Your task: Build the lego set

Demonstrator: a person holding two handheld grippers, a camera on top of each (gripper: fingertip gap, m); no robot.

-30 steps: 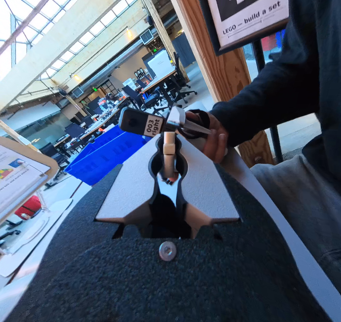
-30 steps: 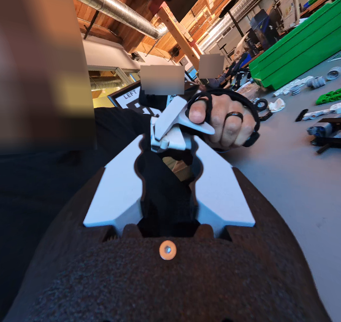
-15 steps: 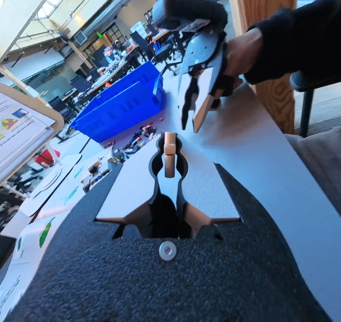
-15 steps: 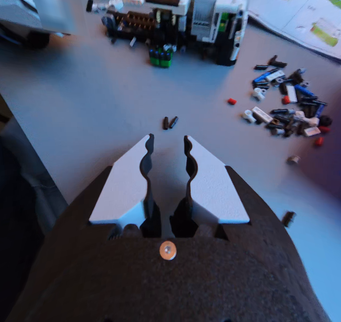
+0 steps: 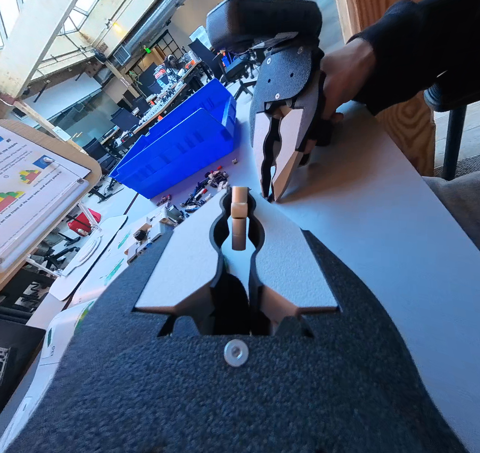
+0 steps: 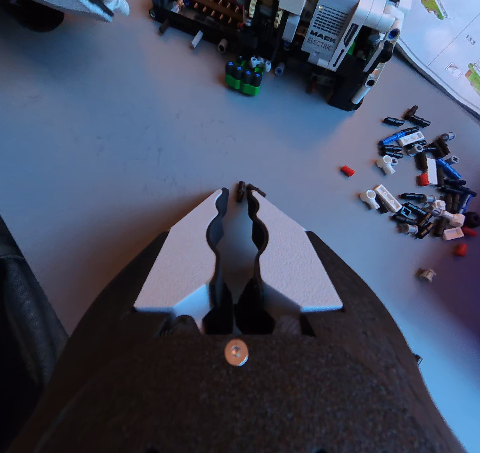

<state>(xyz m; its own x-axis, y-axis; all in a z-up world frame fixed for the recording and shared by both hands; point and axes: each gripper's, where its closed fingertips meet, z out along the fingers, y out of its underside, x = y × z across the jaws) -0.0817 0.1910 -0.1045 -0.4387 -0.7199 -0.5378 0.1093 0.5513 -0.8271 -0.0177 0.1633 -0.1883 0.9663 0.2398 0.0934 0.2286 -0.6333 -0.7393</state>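
Grey table (image 6: 109, 118), bits scattered everywhere. My right claw (image 6: 237, 193) hung tips-down, jaws a small gap apart, empty. Two black pins (image 6: 244, 191) lay right at its tips, one between them, long axis running away from me. Left claw (image 5: 238, 193) was clamped on a tan piece (image 5: 238, 218).
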